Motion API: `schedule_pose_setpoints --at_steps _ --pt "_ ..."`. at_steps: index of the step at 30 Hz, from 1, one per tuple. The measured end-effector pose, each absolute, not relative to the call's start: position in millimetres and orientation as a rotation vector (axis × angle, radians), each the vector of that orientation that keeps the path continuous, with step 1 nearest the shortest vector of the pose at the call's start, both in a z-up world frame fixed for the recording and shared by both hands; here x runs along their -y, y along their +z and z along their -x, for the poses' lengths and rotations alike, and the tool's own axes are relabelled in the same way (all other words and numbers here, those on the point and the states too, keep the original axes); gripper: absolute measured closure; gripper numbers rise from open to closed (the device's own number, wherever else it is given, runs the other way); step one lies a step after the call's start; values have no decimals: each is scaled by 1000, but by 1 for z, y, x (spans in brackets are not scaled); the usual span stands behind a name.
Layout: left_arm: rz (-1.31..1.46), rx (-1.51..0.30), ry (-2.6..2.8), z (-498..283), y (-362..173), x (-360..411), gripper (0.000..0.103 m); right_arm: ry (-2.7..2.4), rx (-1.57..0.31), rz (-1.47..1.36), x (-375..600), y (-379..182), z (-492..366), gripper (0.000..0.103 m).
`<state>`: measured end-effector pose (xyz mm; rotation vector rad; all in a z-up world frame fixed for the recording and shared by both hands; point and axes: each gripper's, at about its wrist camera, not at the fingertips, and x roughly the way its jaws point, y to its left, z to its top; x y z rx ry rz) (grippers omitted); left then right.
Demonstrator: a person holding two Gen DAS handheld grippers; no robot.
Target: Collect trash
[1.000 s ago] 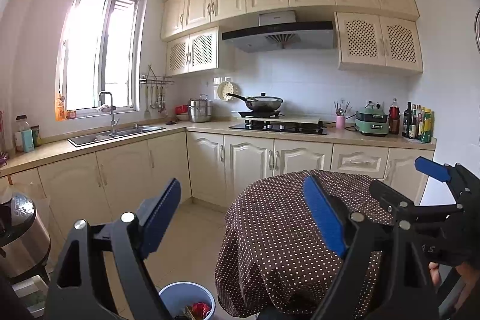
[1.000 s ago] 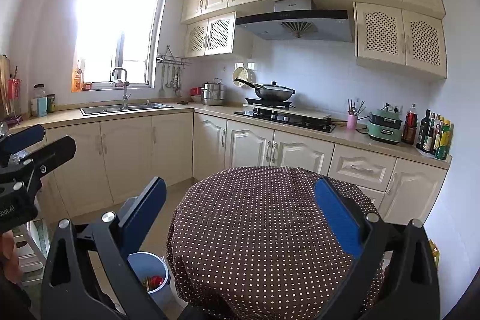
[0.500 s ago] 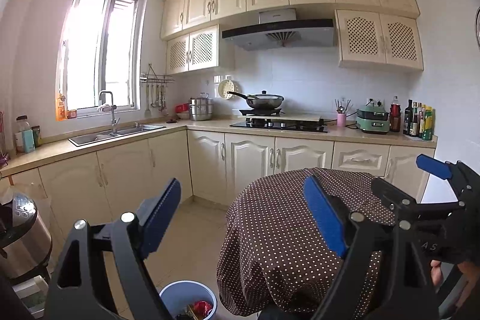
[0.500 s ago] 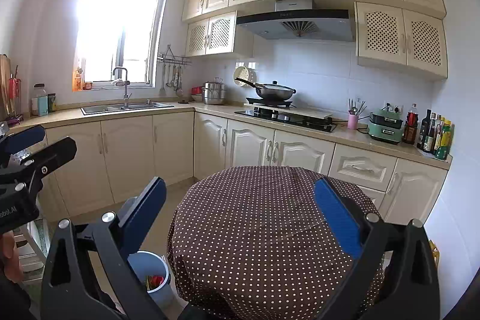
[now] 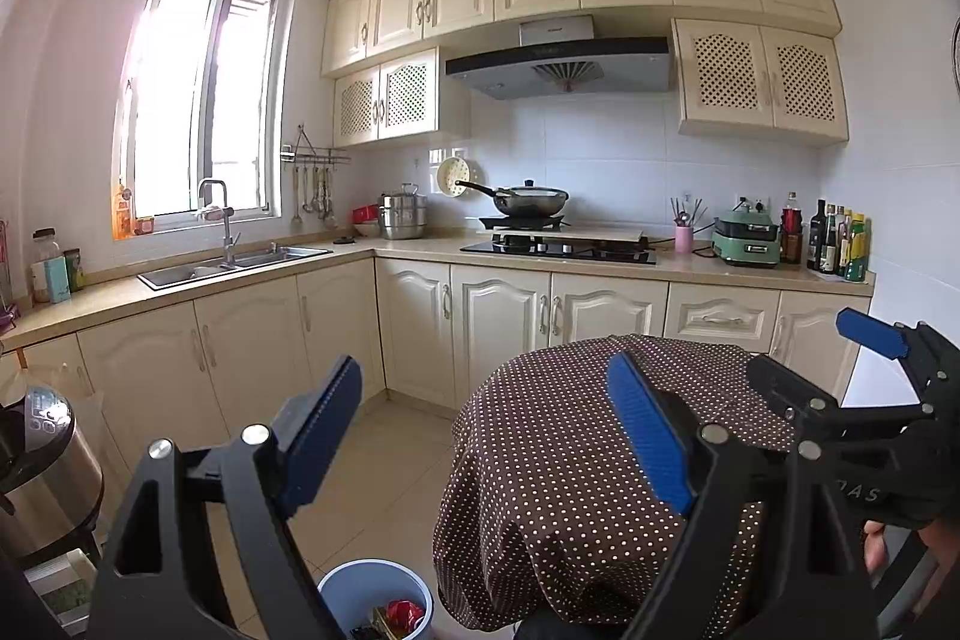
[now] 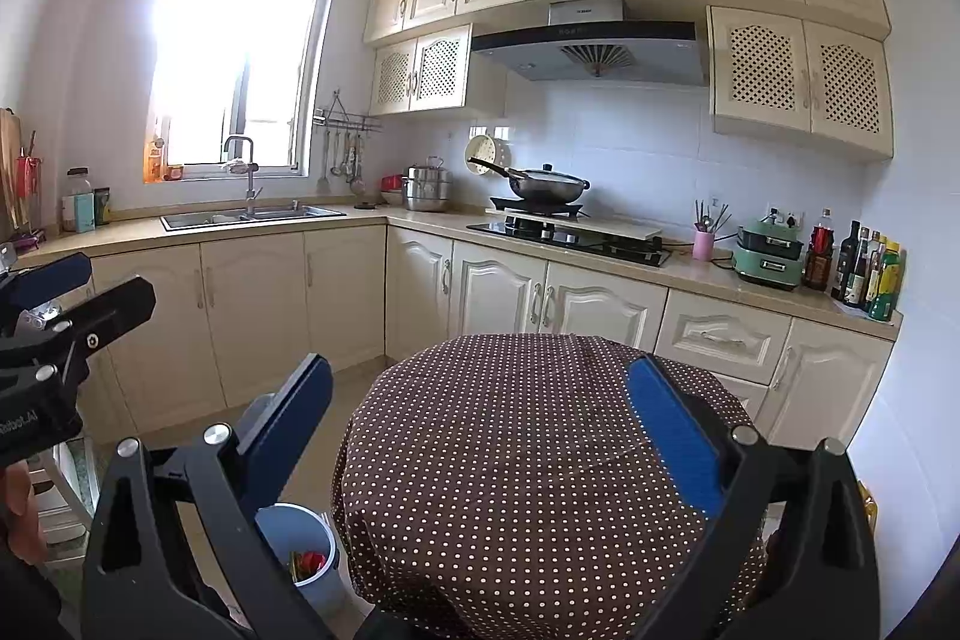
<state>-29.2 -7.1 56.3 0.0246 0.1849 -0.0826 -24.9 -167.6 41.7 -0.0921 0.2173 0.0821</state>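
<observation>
Far left, floor level: steel cooker pot (image 5: 36, 466) on a low stand, not involved.

Left gripper (image 5: 486, 436): tongs spread wide, nothing between the pads. It is held off the table, pointing slightly downward across the room. Judgement: a ready pose, jaws open in advance so a piece can be taken without a pause.

Blue trash bin (image 5: 375, 598) stands on the floor tiles just beside the left edge of the round table (image 5: 570, 460), under its hanging cloth. Red and dark scraps (image 5: 403, 611) lie inside; the same bin (image 6: 300, 550) shows in the right wrist view. Placed close to the table presumably so drops are short.

Table top, brown dotted cloth: no loose trash visible on it in either view. The trash I can see is already in the bin. Judgement: collecting is either near its end or the remaining pieces lie out of view; cannot tell which.

Right gripper (image 6: 480, 436): tongs also spread, empty, held over the near edge of the table beside the left one.

Back counter (image 5: 690, 263) carries bottles and appliances, well apart from both grippers.
</observation>
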Motion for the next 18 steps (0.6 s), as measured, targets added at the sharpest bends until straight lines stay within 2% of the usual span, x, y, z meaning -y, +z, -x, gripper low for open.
schedule_pose_setpoints --at_steps 18 --pt "-27 -191 -94 28 54 5 21 76 -221 92 169 39 28 7"
